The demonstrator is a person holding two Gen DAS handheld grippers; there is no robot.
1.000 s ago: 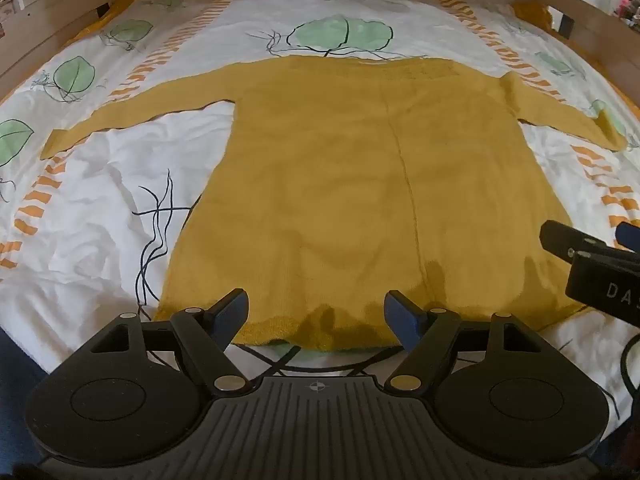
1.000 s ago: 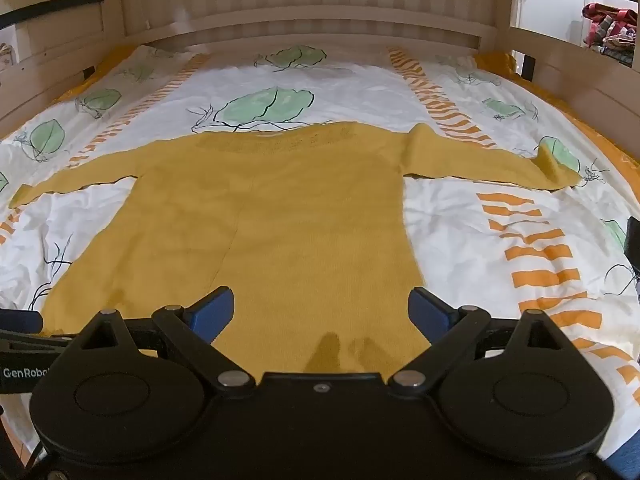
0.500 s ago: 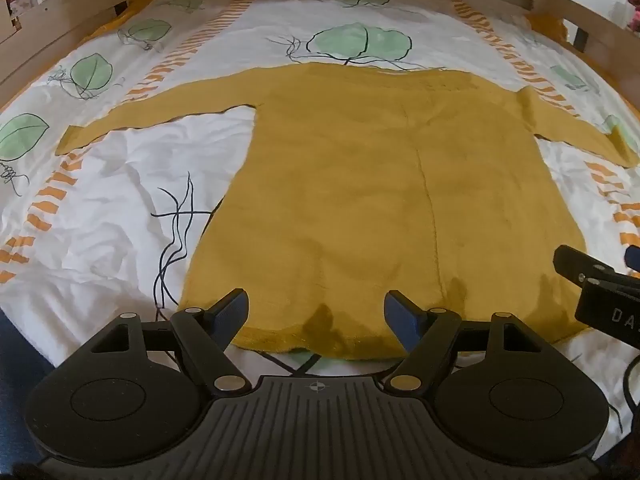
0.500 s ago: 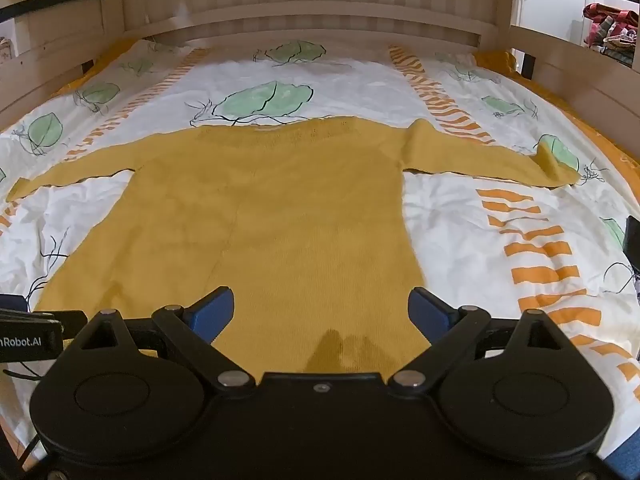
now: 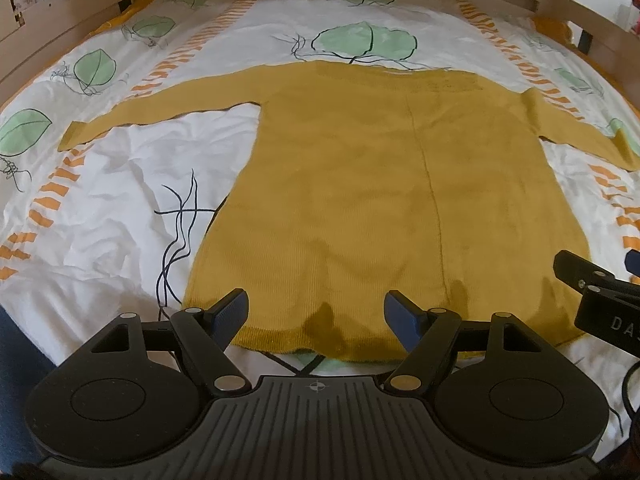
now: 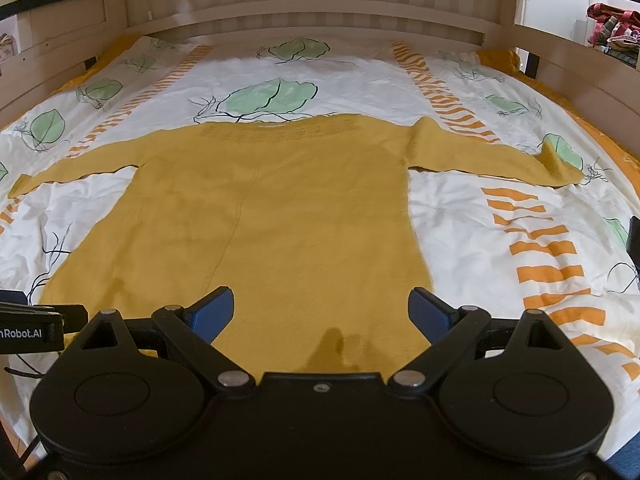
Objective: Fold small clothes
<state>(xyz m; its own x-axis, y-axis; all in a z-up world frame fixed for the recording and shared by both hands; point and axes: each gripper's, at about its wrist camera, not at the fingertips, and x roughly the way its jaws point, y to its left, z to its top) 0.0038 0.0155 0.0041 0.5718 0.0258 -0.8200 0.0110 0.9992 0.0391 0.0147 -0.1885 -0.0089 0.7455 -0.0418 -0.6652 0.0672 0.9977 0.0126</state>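
A mustard-yellow knit sweater (image 5: 384,184) lies flat on the bed, sleeves spread out to both sides, hem toward me; it also shows in the right wrist view (image 6: 272,216). My left gripper (image 5: 316,314) is open and empty, hovering just above the hem's left part. My right gripper (image 6: 320,310) is open and empty above the hem's right part. The right gripper's body shows at the right edge of the left wrist view (image 5: 600,300). The left gripper's body shows at the left edge of the right wrist view (image 6: 32,326).
The sweater lies on a white duvet (image 5: 100,220) printed with green leaves and orange stripes. A wooden bed frame (image 6: 304,20) rises at the far end and along both sides. A dark object (image 6: 634,236) sits at the right edge.
Both grippers have pulled back and risen slightly, so the sweater's hem sits farther ahead of the fingers and more of the bed shows. The sweater has not moved.
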